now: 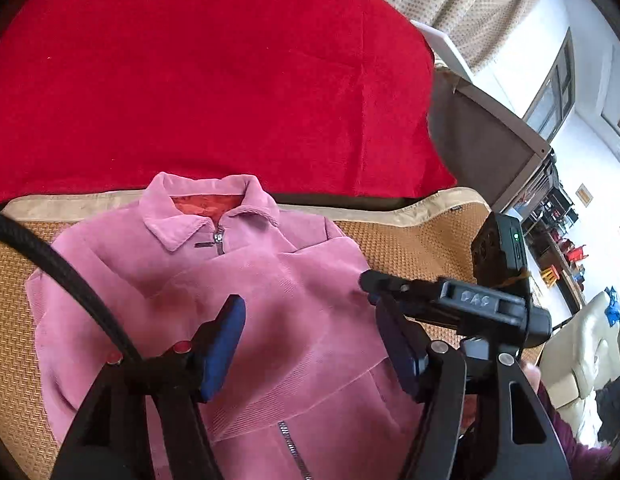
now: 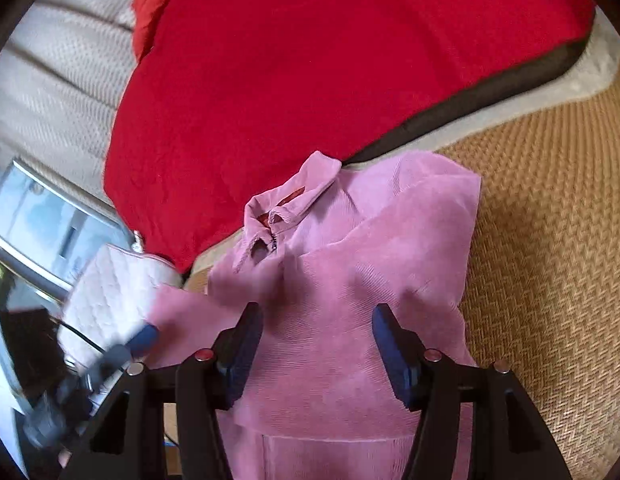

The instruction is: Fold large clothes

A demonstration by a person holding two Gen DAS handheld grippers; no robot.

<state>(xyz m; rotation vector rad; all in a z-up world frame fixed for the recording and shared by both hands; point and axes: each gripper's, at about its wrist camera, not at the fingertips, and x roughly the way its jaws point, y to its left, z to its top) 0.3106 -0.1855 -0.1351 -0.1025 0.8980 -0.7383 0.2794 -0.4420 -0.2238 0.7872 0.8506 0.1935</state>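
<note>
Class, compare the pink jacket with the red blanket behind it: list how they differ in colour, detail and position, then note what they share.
The pink jacket is pale pink; the red blanket is deep red. The jacket has a collar and zips; the blanket is plain. The jacket lies on the woven mat, its sleeves folded across the front; the blanket spreads wider, beyond the mat's far edge. Both are soft fabrics lying flat.

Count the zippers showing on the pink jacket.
2. One zipper closes the front just below the collar; another zipper runs down low on the jacket, near the frame's bottom. Folded fabric may hide more.
</note>
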